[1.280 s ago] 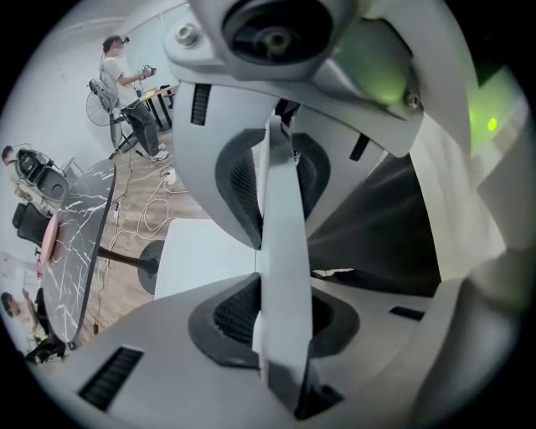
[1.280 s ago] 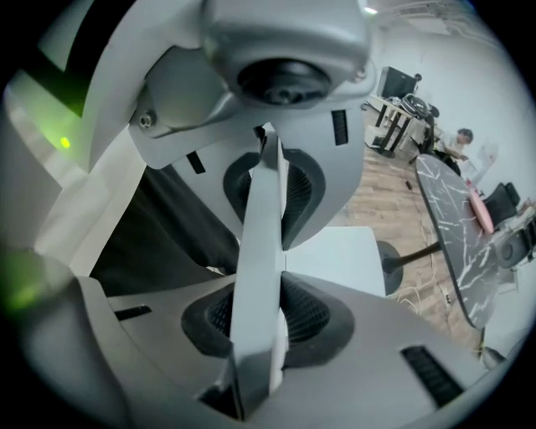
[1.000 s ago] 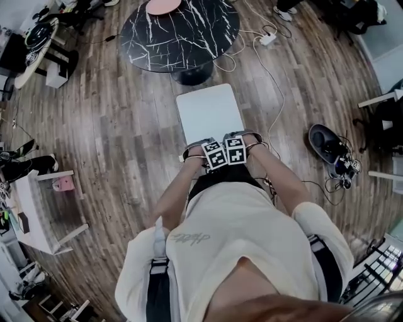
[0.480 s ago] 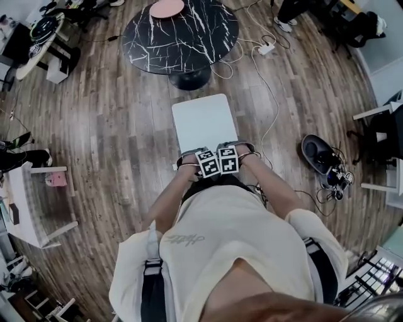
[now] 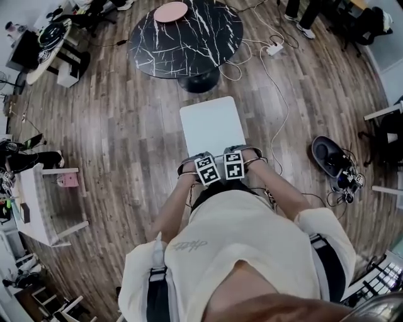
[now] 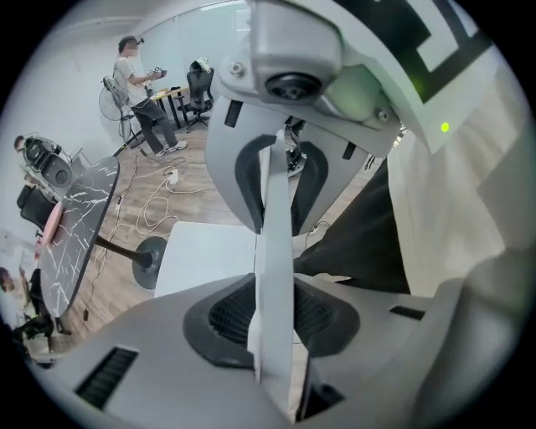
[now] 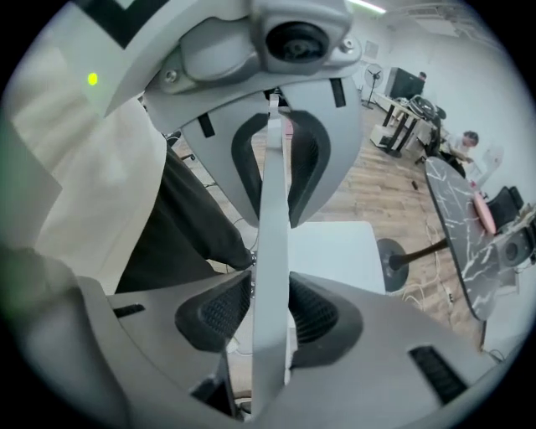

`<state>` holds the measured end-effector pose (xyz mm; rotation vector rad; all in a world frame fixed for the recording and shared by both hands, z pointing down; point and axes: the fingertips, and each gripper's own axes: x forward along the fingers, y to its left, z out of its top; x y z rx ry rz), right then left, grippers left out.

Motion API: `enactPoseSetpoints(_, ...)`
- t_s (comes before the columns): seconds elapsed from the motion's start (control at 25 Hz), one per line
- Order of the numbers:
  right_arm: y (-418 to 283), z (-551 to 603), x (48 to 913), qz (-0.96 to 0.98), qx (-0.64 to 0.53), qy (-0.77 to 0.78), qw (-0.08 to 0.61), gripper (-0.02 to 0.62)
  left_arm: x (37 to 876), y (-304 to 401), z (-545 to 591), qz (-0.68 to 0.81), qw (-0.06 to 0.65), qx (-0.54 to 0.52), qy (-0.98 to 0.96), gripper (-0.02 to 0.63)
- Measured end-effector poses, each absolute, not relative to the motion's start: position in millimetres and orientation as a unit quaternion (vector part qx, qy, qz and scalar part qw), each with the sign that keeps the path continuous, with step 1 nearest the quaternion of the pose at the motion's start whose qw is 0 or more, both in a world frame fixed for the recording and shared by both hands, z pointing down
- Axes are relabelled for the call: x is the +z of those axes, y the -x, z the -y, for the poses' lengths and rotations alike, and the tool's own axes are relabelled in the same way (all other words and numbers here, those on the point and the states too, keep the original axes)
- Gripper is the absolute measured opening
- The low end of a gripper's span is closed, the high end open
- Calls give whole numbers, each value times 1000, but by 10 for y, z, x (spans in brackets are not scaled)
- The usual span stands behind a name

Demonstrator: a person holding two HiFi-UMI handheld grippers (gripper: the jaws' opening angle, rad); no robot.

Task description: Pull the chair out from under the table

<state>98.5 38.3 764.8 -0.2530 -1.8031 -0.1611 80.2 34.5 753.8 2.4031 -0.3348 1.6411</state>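
The white chair (image 5: 211, 122) stands on the wood floor, clear of the round black marble table (image 5: 186, 34). Both grippers sit side by side on the top edge of its thin backrest (image 6: 275, 209), pointing steeply down. My left gripper (image 5: 200, 160) (image 6: 275, 312) is shut on the backrest, pads pressed to both faces. My right gripper (image 5: 237, 155) (image 7: 272, 312) has just been opening its jaws. The backrest (image 7: 272, 193) still stands between them, the pads close beside it and hardly apart from it. The seat (image 7: 335, 251) shows beyond the jaws.
White cables (image 5: 277, 94) and a power strip (image 5: 274, 48) lie on the floor right of the chair. A dark round device (image 5: 330, 154) sits farther right. A small white table (image 5: 34, 201) is at the left. A pink plate (image 5: 171, 11) rests on the marble table.
The chair, with both grippers on its back, has come a little farther away from the table's foot. The person has stepped back with it.
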Motion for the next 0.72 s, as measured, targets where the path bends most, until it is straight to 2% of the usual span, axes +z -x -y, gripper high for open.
enactPoseSetpoints(0.12,-1018,-383,7448,794,-50,107,596,156,7399,-753,-365,119,126,546,-820,118)
enactPoseSetpoints(0.4,-1092,-150,6934,846,-1,37,531,156,7051,-575,-344,175,136,510,-831,128)
enactPoseSetpoints(0.72,-1159,401,6425,905,90,-120,398,141,6392,-211,161,326,196,361,-851,127)
